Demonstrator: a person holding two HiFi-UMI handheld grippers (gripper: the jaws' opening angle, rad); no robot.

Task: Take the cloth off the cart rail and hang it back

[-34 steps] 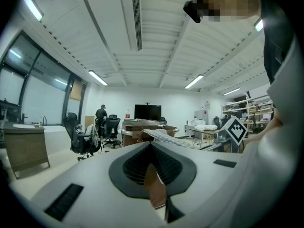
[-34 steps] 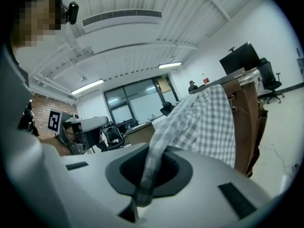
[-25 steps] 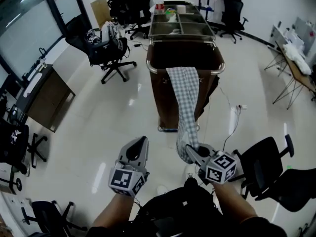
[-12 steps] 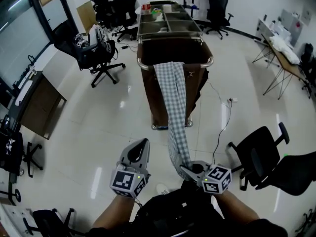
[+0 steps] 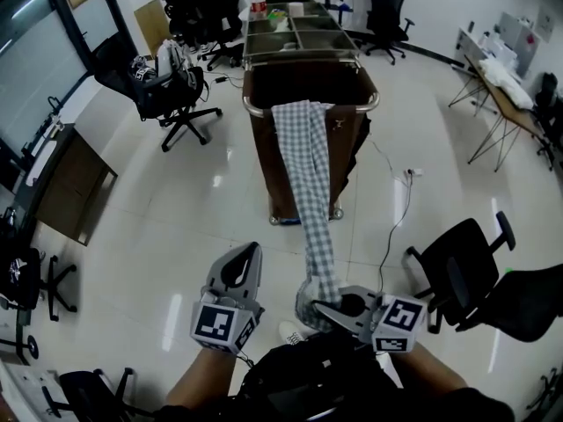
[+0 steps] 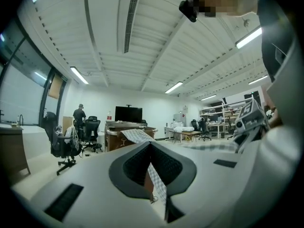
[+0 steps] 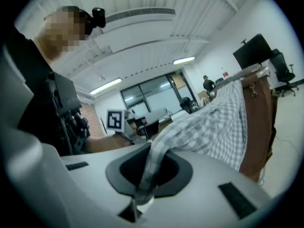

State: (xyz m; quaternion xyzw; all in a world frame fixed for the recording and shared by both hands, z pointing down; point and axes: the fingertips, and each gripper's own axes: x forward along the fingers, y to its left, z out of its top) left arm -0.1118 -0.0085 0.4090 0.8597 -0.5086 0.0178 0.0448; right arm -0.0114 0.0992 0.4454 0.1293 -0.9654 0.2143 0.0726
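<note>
While my right gripper (image 5: 312,309) stays out of the cart's reach, it is clenched on the lower end of the checked cloth (image 5: 308,178). The cloth's upper end lies over the cart rail (image 5: 354,110), so it slopes down from the brown cart (image 5: 266,174) to me. My left gripper (image 5: 251,251) is closed on nothing. A black office chair (image 5: 457,275) stands near my right side, and a cable (image 5: 393,222) crosses the glossy white floor (image 5: 176,227). A desk (image 5: 66,178) stands at the left.
</note>
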